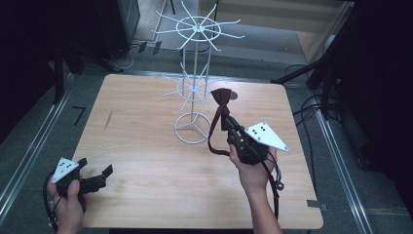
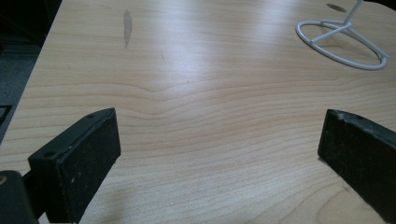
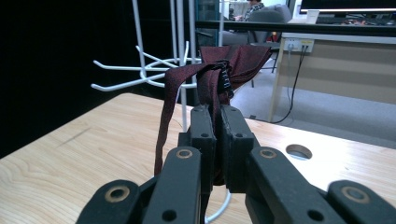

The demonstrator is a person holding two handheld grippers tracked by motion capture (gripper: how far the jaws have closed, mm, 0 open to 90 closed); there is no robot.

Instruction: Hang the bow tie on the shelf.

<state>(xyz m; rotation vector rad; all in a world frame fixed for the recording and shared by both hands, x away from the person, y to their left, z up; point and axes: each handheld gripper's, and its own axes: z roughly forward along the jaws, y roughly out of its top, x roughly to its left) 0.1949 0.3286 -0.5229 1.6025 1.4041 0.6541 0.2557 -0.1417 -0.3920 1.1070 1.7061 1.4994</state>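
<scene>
A dark red bow tie (image 1: 221, 99) with a looped strap (image 1: 214, 139) hangs in the air just right of the white wire rack (image 1: 194, 73). My right gripper (image 1: 230, 124) is shut on the bow tie's band, held above the table's middle right. In the right gripper view the jaws pinch the red fabric (image 3: 215, 74), and the rack's lower hooks (image 3: 140, 70) stand close behind to the left. My left gripper (image 1: 95, 170) rests open near the table's front left corner; nothing lies between its pads (image 2: 88, 154).
The rack's round base (image 1: 192, 128) sits at the table's centre back, also seen as the base ring (image 2: 343, 44) in the left gripper view. A round hole (image 3: 299, 151) marks the wooden table (image 1: 146, 165) behind the rack. Dark stands and cables surround the table.
</scene>
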